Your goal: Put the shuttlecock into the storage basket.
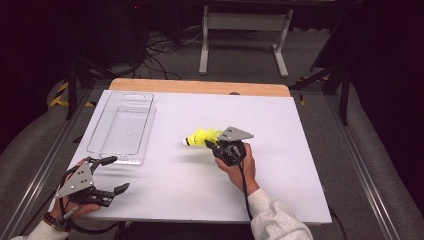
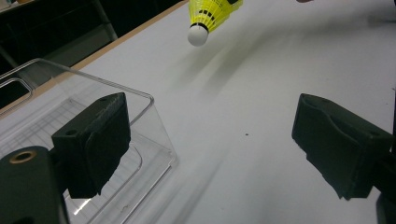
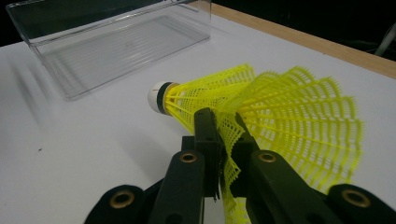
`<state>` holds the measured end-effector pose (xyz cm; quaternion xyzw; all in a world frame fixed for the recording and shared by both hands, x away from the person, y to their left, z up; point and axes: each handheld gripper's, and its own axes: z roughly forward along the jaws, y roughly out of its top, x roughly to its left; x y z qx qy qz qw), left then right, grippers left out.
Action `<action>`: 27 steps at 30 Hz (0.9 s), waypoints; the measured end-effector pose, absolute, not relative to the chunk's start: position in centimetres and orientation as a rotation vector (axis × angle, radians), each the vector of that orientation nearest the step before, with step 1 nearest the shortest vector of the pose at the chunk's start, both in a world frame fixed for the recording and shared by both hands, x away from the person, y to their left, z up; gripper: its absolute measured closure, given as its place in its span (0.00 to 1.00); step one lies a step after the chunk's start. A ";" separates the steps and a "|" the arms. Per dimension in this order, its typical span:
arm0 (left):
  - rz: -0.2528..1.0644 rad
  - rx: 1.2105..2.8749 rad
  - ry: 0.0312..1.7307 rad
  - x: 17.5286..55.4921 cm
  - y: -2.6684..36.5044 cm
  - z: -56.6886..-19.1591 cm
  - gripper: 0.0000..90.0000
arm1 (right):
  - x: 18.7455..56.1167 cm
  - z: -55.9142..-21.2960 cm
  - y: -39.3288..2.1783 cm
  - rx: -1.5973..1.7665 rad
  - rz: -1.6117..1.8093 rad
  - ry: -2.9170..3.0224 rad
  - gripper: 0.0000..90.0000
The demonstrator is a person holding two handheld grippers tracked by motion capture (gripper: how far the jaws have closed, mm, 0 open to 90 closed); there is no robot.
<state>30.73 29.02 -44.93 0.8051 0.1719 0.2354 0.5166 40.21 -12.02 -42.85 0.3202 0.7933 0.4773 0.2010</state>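
A yellow shuttlecock [image 1: 199,137] with a white cork tip hangs just above the middle of the white table [image 1: 165,175], its tip pointing left. My right gripper [image 1: 211,144] is shut on its mesh skirt [image 3: 289,112]; the two black jaws pinch and crumple the yellow netting [image 3: 225,135]. The shuttlecock [image 2: 208,18] also appears at the top of the left gripper view. My left gripper [image 1: 113,174] rests at the table's front left corner, its jaws wide apart with nothing between them. One of its fingers [image 2: 95,140] sits in front of the clear box's near corner.
A clear plastic box [image 1: 121,127] lies on the table's left side, open side up, holding nothing I can see. A wooden strip [image 1: 200,86] runs along the far edge. Cables and a white metal stand [image 1: 245,30] are on the floor beyond.
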 end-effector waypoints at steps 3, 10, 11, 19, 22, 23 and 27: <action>0.566 1.934 0.413 30.8 29.1 -44.9 0.14 | 40.3 -42.8 -11.3 0.883 1.339 2.222 0.97; 0.568 1.936 0.409 30.7 29.1 -44.9 0.14 | 40.4 -42.8 -10.0 0.863 1.356 2.237 0.97; 0.568 1.936 0.409 30.7 29.1 -44.9 0.14 | 40.5 -42.8 -9.9 0.864 1.357 2.234 0.97; 0.569 1.933 0.413 30.7 29.2 -44.9 0.13 | 41.3 -42.5 -8.3 0.842 1.373 2.237 0.97; 0.570 1.932 0.413 30.7 29.2 -44.9 0.13 | 41.4 -42.4 -7.9 0.838 1.378 2.238 0.97; 0.571 1.930 0.415 30.7 29.2 -44.9 0.13 | 41.5 -42.3 -7.7 0.833 1.377 2.238 0.97; 0.567 1.924 0.420 30.7 29.3 -44.9 0.13 | 41.7 -42.1 -7.1 0.825 1.379 2.241 0.97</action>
